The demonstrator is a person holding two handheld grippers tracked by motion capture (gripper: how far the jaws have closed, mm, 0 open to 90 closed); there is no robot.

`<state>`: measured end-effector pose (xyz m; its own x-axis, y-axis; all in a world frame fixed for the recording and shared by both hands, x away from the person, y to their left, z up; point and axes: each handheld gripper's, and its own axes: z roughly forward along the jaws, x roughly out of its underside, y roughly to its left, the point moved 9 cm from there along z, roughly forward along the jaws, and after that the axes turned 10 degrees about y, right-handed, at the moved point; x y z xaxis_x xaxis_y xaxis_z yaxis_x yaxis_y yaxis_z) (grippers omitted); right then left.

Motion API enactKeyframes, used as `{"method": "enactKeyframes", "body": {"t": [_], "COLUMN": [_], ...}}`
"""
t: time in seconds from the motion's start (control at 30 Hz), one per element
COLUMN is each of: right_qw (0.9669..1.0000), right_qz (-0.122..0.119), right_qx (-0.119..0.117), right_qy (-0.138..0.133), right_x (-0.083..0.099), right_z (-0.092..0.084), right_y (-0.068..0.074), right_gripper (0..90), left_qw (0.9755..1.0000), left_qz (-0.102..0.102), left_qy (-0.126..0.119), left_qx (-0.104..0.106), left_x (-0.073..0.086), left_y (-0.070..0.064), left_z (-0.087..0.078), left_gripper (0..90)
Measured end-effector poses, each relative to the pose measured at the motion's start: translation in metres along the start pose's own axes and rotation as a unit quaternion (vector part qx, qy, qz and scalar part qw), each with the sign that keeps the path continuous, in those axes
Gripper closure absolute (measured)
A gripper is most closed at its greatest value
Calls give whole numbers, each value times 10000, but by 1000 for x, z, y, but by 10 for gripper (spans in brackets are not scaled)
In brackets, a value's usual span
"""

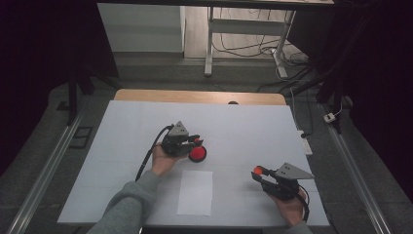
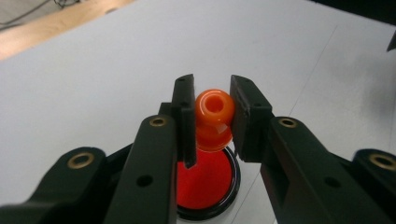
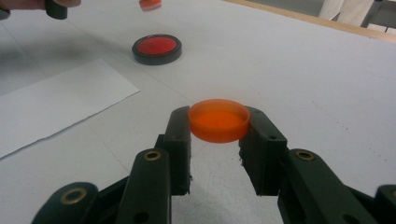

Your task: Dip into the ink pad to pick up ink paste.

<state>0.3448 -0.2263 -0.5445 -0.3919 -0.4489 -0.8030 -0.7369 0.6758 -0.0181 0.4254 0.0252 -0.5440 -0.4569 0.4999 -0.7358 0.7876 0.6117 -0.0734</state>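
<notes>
Orange knob-shaped piece (image 2: 213, 119) with hollow top, gripped upright above a red disc in a black rim (image 2: 205, 184) laid flat on the white counter, shallow orange cap (image 3: 219, 119) held level, well apart

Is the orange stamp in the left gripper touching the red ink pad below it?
Cannot tell. In the left gripper view the orange stamp overlaps the red ink pad, and no view shows contact or a gap plainly.
</notes>
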Motion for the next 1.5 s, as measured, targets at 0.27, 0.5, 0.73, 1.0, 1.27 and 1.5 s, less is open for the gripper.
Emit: {"method": "enactKeyframes", "body": {"t": [0.27, 0.5, 0.73, 1.0, 1.27, 1.5], "right_qw": [10000, 10000, 10000, 10000, 10000, 10000], "right_qz": [7, 1, -4, -8, -11, -11], "right_qx": [-5, -2, 0, 0, -1, -1], "right_qy": [6, 15, 1, 7, 13, 17], "right_x": [1, 1, 0, 1, 1, 1], "right_z": [0, 0, 0, 0, 0, 0], "right_y": [0, 0, -1, -1, -1, 0], "right_gripper": [644, 644, 644, 644, 644, 644], "left_qw": [9996, 9992, 9992, 9989, 9987, 9991], "left_qz": [-58, -101, -90, -82, 77, 86], "left_qy": [269, 375, 394, 458, 502, 420], "left_qx": [-27, 24, 22, 30, -56, -21], "left_x": [13, 20, 21, 23, 23, 25], "left_y": [5, 7, 7, 8, 7, 7], "left_z": [17, 27, 27, 30, 31, 31], "left_gripper": [728, 728, 728, 729, 733, 734]}}
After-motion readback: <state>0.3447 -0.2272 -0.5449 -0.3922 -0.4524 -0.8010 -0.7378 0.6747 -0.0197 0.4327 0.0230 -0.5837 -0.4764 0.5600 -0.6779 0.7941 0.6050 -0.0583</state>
